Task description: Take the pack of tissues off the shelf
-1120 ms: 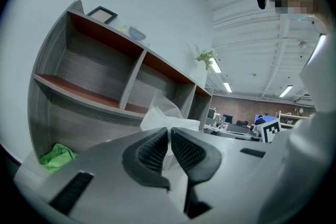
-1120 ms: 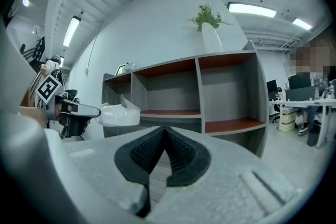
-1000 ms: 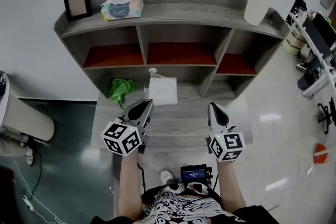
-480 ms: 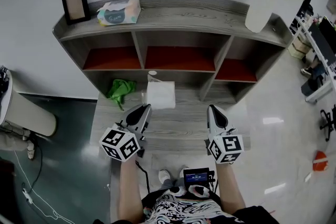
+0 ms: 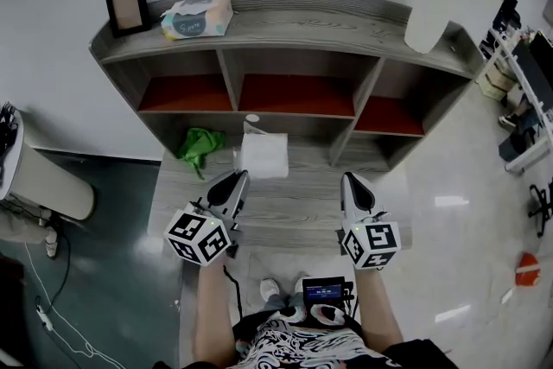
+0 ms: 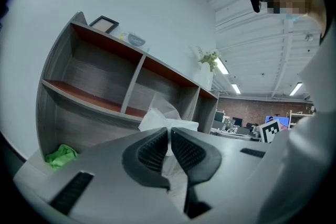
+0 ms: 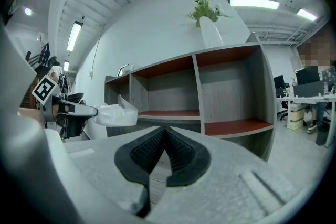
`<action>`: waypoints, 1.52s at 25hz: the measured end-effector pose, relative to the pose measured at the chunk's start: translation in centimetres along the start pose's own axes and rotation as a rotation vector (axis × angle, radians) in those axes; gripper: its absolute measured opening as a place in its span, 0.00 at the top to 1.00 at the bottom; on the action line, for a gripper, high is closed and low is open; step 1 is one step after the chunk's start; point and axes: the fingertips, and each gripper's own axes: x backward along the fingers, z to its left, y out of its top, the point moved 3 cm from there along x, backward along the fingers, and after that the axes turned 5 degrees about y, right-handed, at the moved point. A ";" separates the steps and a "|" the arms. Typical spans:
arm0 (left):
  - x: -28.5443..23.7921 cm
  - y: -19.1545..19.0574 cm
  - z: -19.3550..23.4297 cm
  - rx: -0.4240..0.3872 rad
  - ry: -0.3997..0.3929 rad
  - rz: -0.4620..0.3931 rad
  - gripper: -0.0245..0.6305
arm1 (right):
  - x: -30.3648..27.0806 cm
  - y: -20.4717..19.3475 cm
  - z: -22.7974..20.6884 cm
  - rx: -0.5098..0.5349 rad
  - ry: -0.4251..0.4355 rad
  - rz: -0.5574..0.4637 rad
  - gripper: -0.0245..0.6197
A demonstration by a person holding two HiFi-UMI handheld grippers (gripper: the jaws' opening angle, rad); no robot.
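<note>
The pack of tissues, teal and peach, lies on the top board of the grey shelf unit, next to a black picture frame. In the left gripper view the pack is small and far up. My left gripper and right gripper hover side by side over the lower desk board, well below the pack. Both are shut with nothing between the pads. The left gripper points at a white tissue box; the right gripper points at the open compartments.
A white tissue box and a green cloth lie on the desk board ahead of the grippers. A white vase with a plant stands at the top board's right end. The red-floored compartments hold nothing.
The head view has shifted slightly, so the shelf sits a little differently in frame. Both grippers stay shut in about the same place over the desk board.
</note>
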 end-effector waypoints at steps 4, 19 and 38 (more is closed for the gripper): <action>0.0 -0.3 -0.1 -0.003 0.009 0.000 0.93 | 0.4 -0.5 -0.3 -0.023 0.000 -0.001 0.95; -0.7 -3.6 -0.4 0.020 0.004 0.057 0.93 | 0.7 -2.9 -0.4 -0.024 0.042 0.044 0.95; 0.2 -9.6 0.0 0.006 0.023 0.185 0.93 | 1.8 -8.1 -0.7 -0.053 0.034 0.163 0.95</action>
